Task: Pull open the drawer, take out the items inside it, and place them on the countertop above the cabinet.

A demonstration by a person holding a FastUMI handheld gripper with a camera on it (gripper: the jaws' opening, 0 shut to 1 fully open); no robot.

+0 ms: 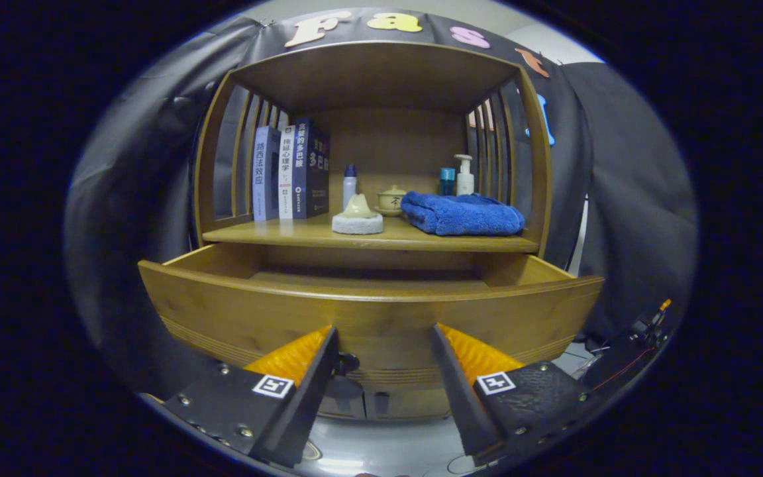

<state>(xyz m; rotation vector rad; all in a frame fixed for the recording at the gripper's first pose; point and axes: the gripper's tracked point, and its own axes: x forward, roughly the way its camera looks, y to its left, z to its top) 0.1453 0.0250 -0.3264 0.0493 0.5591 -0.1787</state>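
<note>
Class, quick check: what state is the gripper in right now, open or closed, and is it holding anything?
Gripper: open, holding nothing; its fingers sit apart just in front of the pulled-out drawer, near the small dark knob.

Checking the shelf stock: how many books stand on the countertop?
3 upright books at the countertop's left end, beside the slatted side: pale blue, white-spined, dark navy. More may hide behind them.
</note>
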